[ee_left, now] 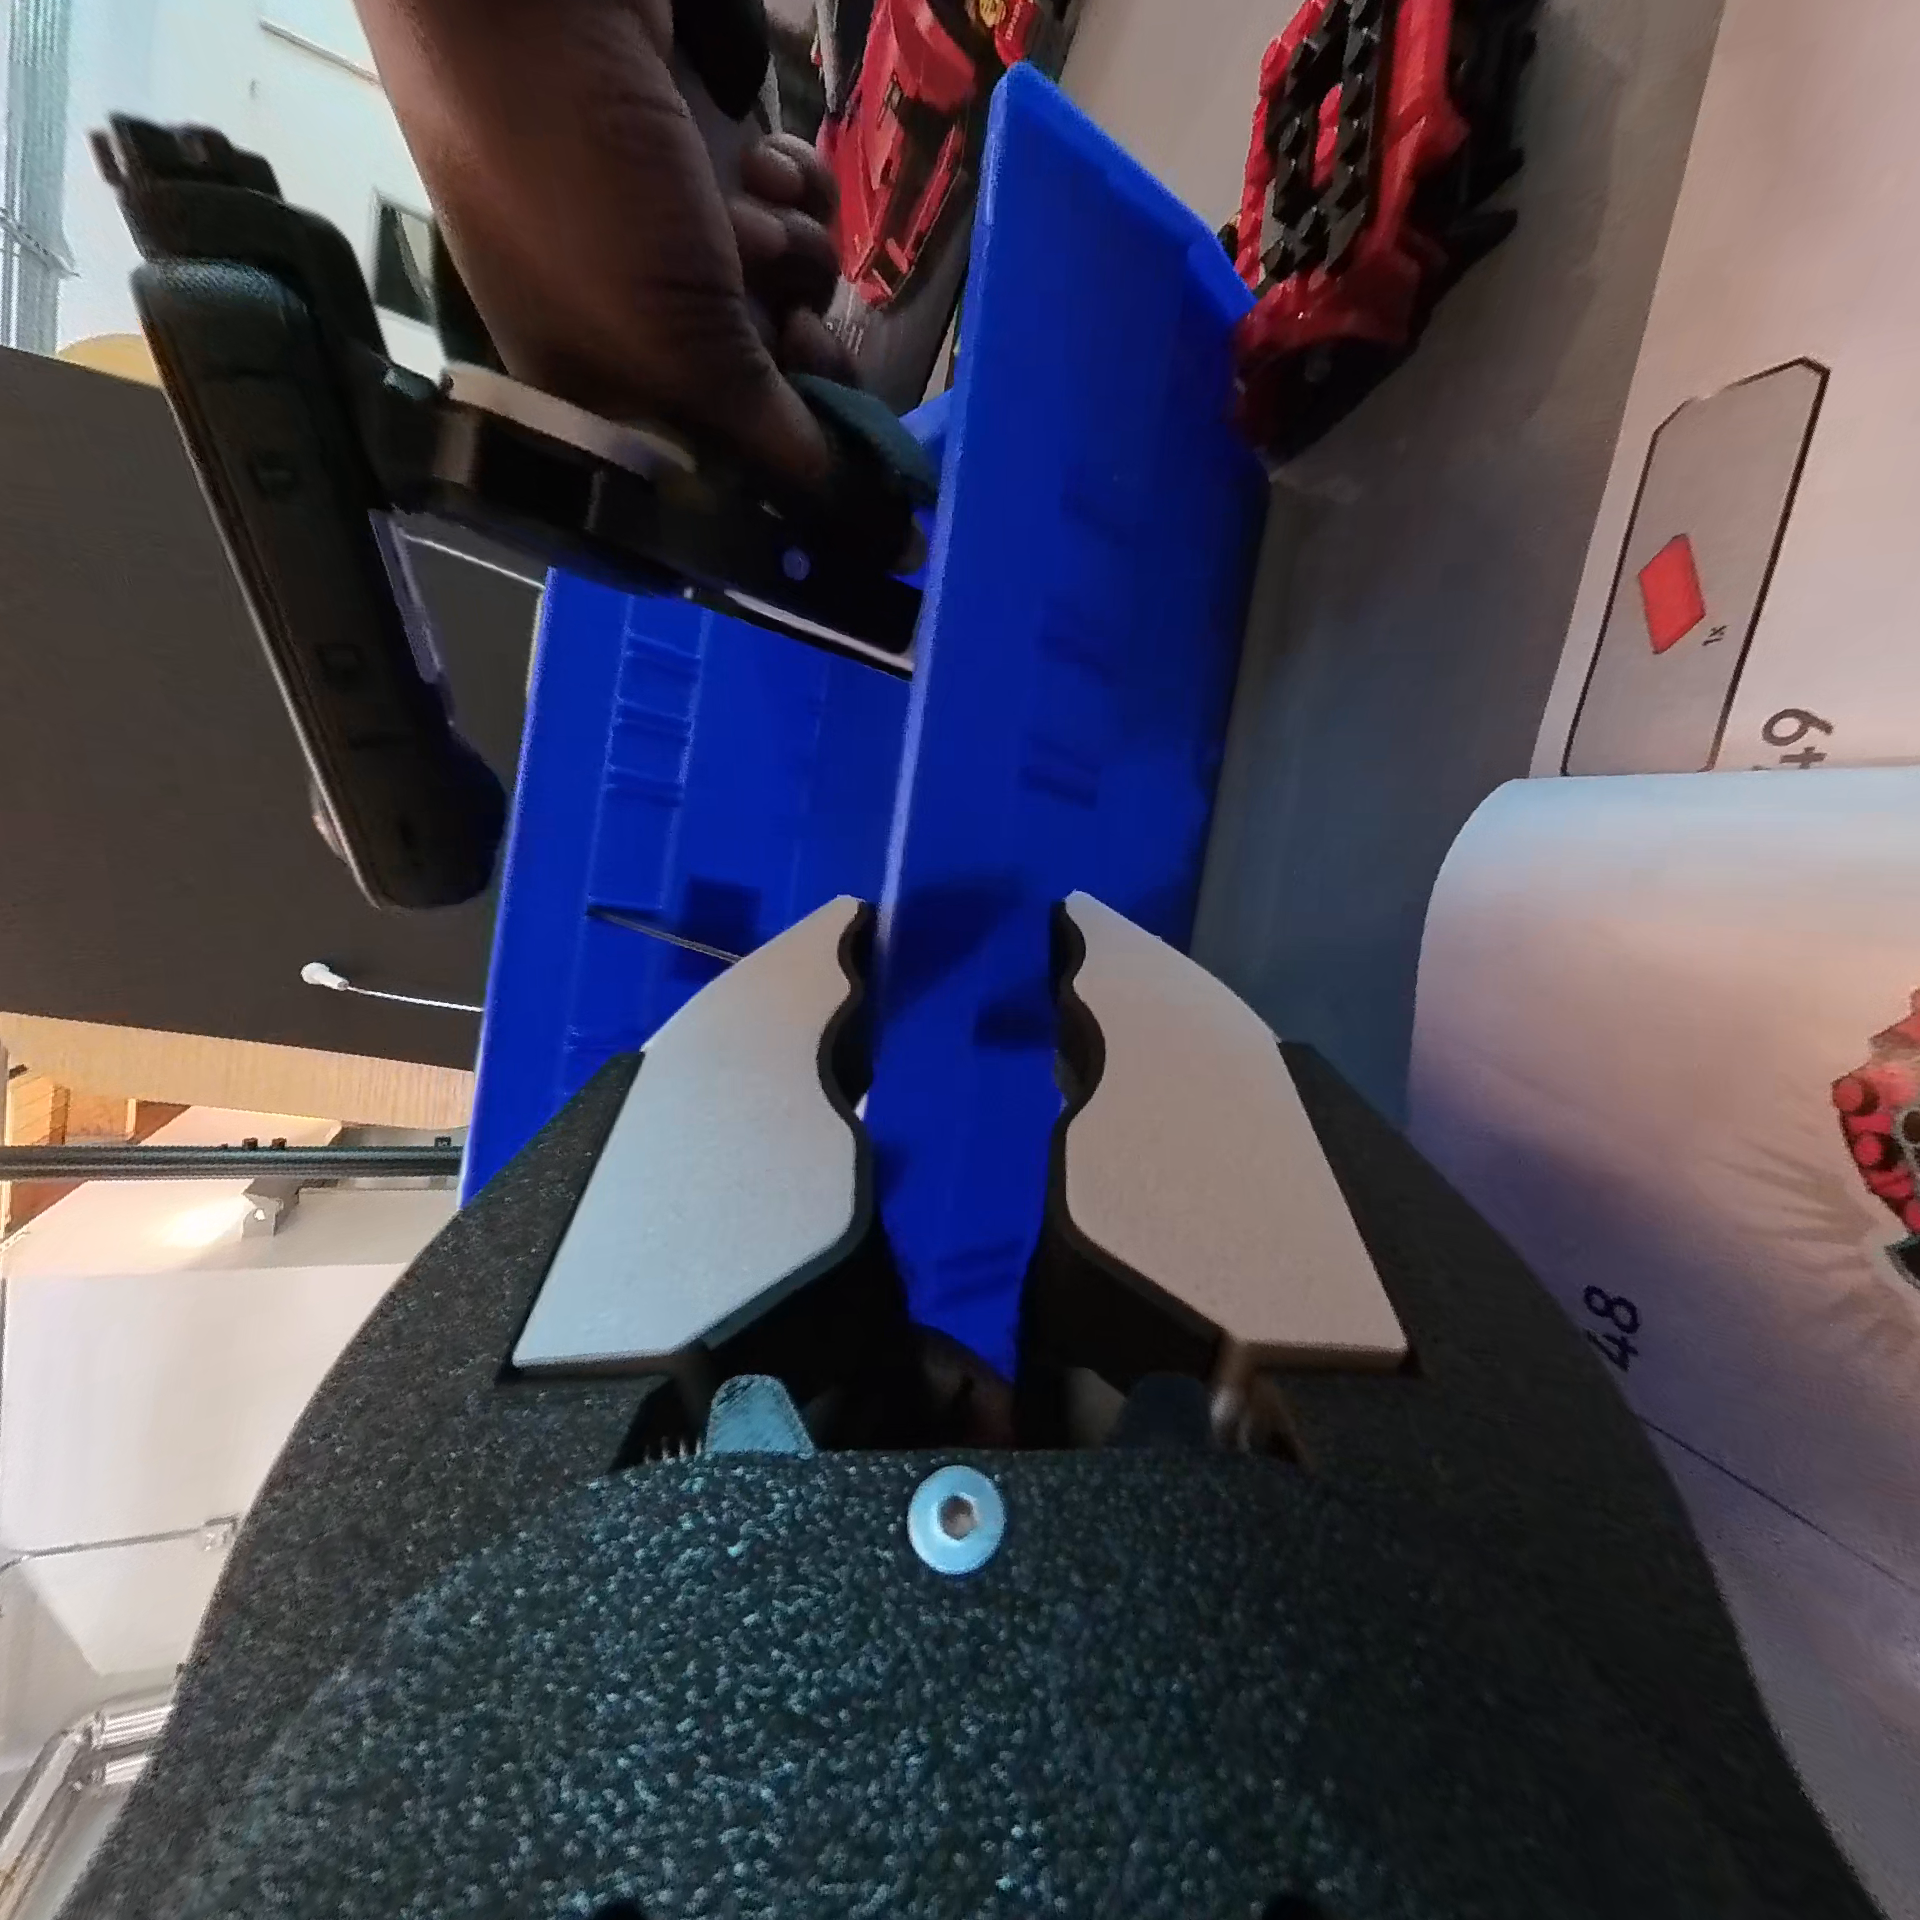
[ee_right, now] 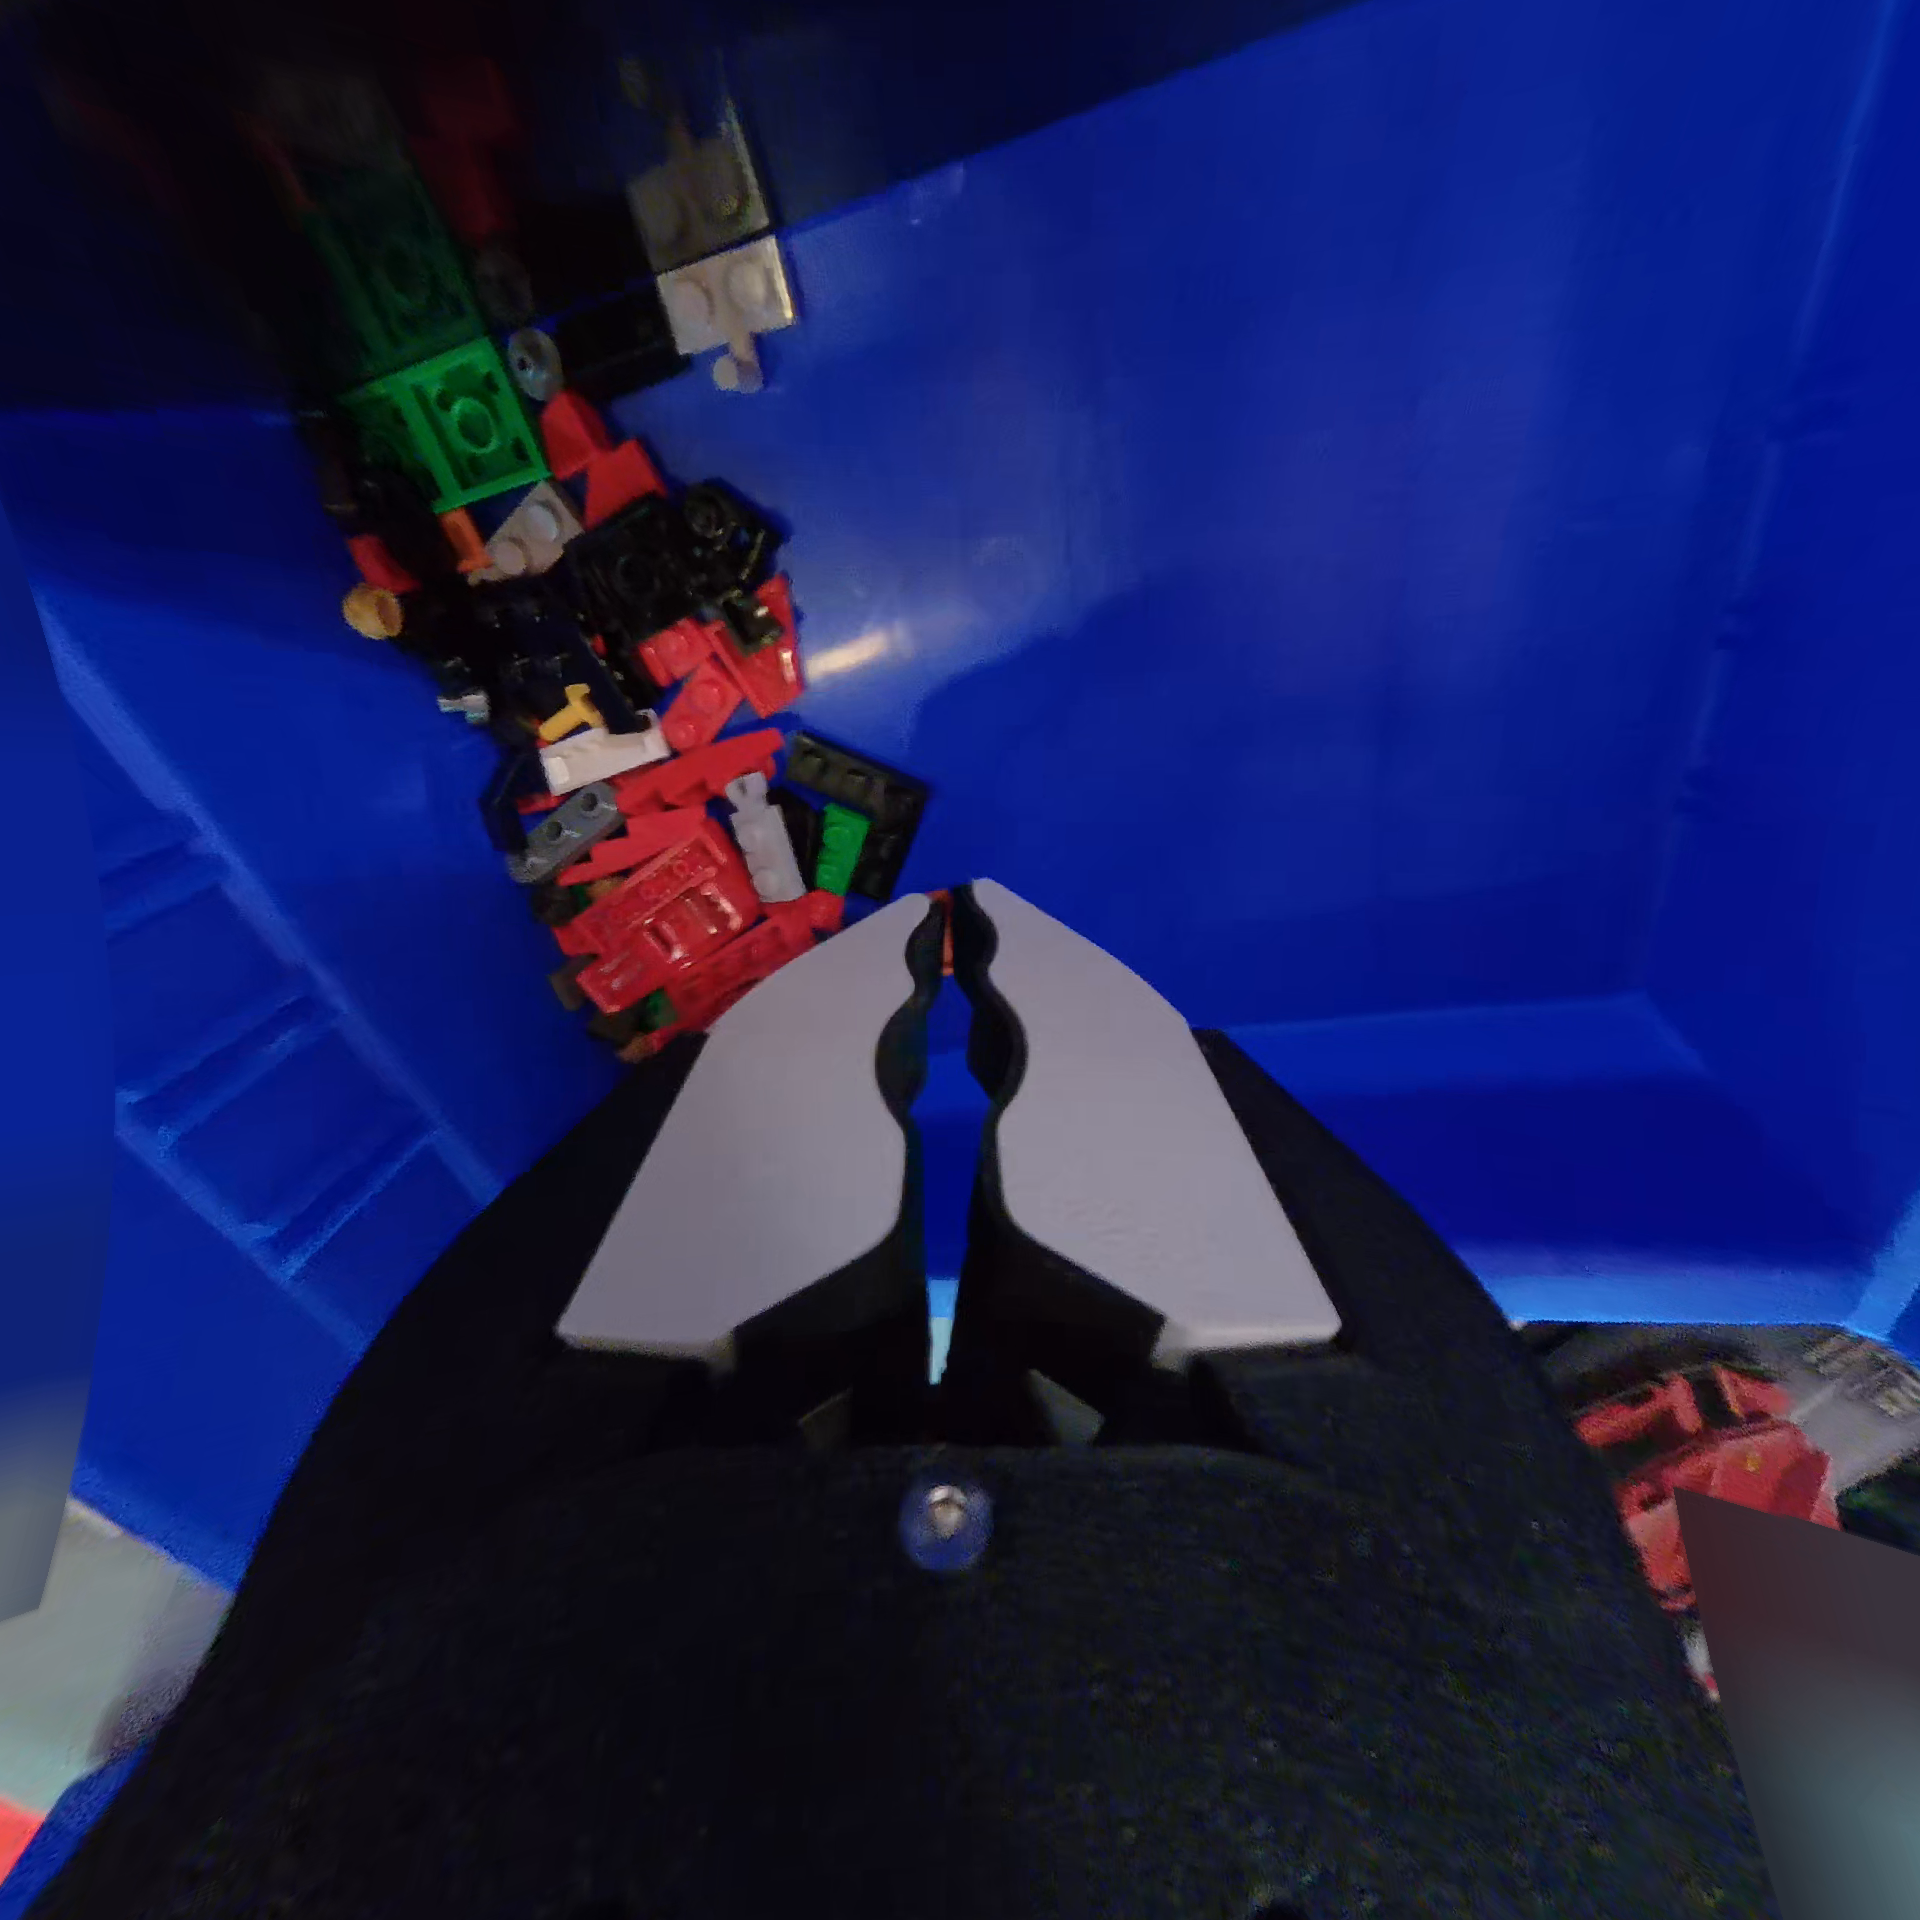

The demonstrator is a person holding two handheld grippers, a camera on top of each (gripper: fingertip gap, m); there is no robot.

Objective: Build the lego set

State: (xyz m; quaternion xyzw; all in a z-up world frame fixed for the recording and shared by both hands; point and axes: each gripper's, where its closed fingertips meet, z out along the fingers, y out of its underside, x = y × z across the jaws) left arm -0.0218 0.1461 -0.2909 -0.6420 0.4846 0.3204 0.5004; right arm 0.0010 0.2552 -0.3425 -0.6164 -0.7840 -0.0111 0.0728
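My left gripper is shut on the rim wall of a blue bin and holds it tilted. In the right wrist view my right gripper is inside the bin, its tips shut on a thin red piece. Just left of the tips lies a pile of loose bricks, red, black, white and green, gathered along the bin's corner. In the left wrist view the right gripper's body, held by a hand, reaches into the bin; its fingers are hidden there.
A partly built red and black car lies beyond the bin. An open instruction booklet lies to the right, its page curling up. A box with a red car picture lies behind the bin and also shows in the right wrist view. My hands' fingertips stand some 12 cm from each other.
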